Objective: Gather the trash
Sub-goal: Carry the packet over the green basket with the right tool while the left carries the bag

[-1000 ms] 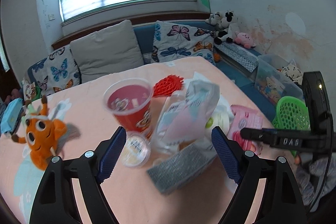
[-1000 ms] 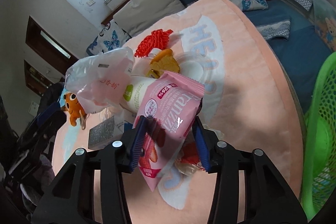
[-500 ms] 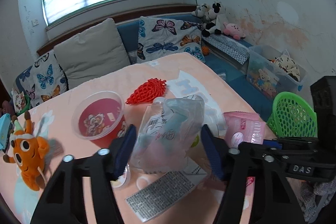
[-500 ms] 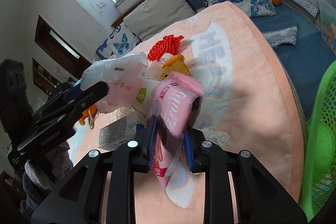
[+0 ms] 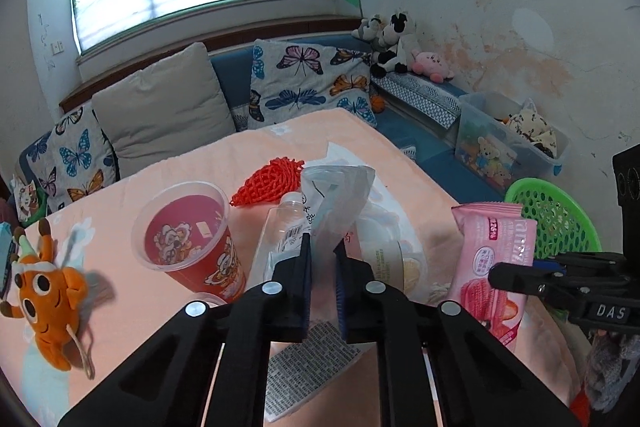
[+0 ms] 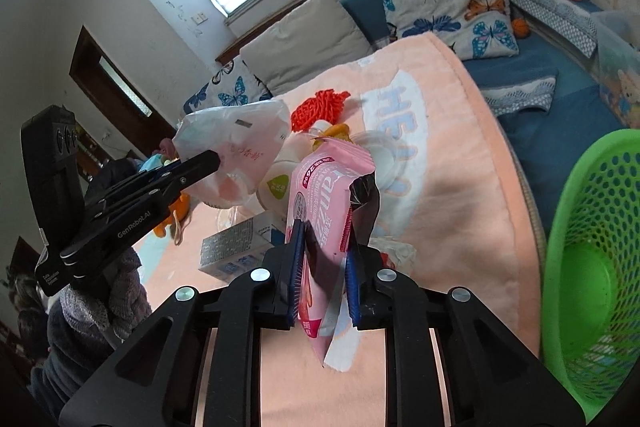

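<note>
My left gripper point(image 5: 322, 259) is shut on a clear plastic bag point(image 5: 340, 195) and holds it above the table; the bag also shows in the right wrist view point(image 6: 236, 151). My right gripper point(image 6: 322, 239) is shut on a pink snack wrapper point(image 6: 324, 195), lifted off the table; the wrapper shows in the left wrist view point(image 5: 494, 259). A green mesh basket point(image 6: 592, 247) stands at the right, beside the table; it also shows in the left wrist view point(image 5: 554, 215).
On the peach tablecloth point(image 5: 168, 163) lie a red noodle cup point(image 5: 188, 239), a red mesh net point(image 5: 268, 179), a small bottle point(image 5: 386, 259), a grey carton point(image 6: 236, 247) and an orange plush toy point(image 5: 48, 295). Cushions point(image 5: 160, 107) line the sofa behind.
My left gripper closed on the plastic bag and lifted it. My right gripper tightened on the pink wrapper and raised it off the table.
</note>
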Tool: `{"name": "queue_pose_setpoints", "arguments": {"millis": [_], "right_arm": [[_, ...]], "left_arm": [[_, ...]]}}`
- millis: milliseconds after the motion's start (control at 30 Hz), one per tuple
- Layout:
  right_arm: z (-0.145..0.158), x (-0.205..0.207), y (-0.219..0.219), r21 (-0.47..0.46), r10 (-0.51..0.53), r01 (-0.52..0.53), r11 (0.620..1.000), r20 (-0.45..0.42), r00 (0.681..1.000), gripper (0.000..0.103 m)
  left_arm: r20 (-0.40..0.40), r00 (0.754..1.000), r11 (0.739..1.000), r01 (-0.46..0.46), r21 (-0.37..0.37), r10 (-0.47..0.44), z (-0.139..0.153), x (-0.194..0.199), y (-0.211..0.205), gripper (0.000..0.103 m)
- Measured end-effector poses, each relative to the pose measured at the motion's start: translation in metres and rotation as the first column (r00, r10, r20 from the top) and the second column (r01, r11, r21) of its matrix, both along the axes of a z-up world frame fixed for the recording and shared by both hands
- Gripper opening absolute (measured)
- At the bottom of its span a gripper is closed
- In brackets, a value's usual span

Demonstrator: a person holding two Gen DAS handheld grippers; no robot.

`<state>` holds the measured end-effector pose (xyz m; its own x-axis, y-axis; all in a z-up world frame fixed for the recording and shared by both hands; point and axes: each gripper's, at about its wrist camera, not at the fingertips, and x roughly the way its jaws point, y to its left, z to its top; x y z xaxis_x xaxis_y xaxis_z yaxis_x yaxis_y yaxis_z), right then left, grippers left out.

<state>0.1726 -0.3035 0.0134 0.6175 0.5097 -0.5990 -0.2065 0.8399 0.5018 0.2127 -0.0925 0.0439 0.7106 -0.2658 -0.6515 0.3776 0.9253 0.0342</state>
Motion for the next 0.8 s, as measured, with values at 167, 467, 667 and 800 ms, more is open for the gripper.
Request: {"name": "queue_pose_setpoints", "arguments": {"millis": [167, 467, 667, 800], "right_arm": [[0.009, -0.012, -0.007, -0.005, -0.014, 0.015, 1.0, 0.022, 1.0, 0.019], [0.026, -0.041, -0.045, -0.049, -0.114, 0.118, 0.992, 0.072, 0.991, 0.019], [0.027, -0.059, -0.084, -0.139, -0.216, 0.228, 0.964, 0.093, 0.972, 0.019], [0.023, -0.073, -0.112, -0.204, -0.279, 0.295, 0.933, 0.105, 0.955, 0.019]], "left_arm": [[0.037, 0.999, 1.0, 0.003, -0.013, -0.003, 0.015, -0.017, 0.005, 0.007], [0.069, 0.996, 0.995, 0.06, -0.074, -0.055, 0.044, -0.05, -0.003, 0.007], [0.07, 0.989, 0.986, 0.135, -0.102, -0.128, 0.05, -0.072, -0.03, 0.006], [0.059, 0.982, 0.975, 0.186, -0.12, -0.18, 0.048, -0.082, -0.053, 0.006]]}}
